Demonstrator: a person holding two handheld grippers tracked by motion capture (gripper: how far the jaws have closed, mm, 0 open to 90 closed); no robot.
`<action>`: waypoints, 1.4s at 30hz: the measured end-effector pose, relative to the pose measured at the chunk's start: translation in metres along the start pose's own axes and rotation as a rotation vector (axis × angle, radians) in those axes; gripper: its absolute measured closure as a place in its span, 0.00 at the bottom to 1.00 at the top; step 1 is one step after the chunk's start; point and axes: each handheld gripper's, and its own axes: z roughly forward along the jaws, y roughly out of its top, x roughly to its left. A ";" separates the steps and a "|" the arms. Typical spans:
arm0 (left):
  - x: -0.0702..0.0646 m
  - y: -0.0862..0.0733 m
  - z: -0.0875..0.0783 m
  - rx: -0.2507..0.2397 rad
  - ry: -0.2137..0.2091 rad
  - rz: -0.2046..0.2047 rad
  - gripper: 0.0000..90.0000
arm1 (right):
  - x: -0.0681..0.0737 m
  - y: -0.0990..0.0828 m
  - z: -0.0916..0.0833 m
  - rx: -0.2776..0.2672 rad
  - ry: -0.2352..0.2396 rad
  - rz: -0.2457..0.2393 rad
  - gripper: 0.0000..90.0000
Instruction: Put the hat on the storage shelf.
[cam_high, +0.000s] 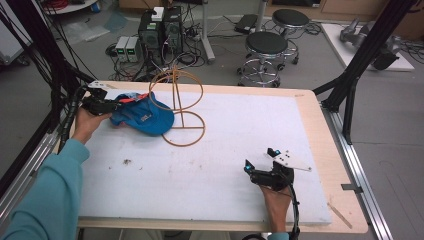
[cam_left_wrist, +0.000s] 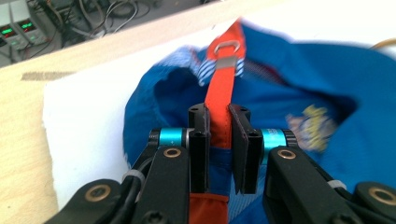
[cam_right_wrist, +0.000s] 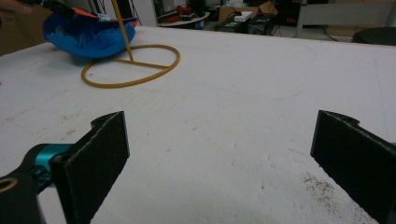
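Orange strap (cam_left_wrist: 220, 100) pinched between your left gripper (cam_left_wrist: 219, 135) fingers; blue cap (cam_high: 144, 116) sits near counter's far left corner, against the wire stand (cam_high: 178, 107). Pull hard, stand could tip. Right gripper (cam_high: 261, 160) wide open, empty.

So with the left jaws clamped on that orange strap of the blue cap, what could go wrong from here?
The left gripper pinches only the thin orange fabric strap, so it might slip free when lifted. The blue cloth cap lies against the yellow wire stand, so pulling could snag or tip it.
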 end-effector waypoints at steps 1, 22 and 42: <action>0.000 0.001 -0.003 -0.009 -0.006 -0.005 0.88 | 0.000 0.000 0.000 0.000 0.000 -0.003 0.04; -0.007 0.018 -0.069 -0.105 -0.125 -0.033 0.88 | 0.000 0.000 0.000 -0.001 -0.005 -0.003 0.04; -0.035 0.038 -0.134 -0.205 -0.186 0.043 0.89 | 0.000 0.000 0.000 -0.002 -0.005 0.000 0.04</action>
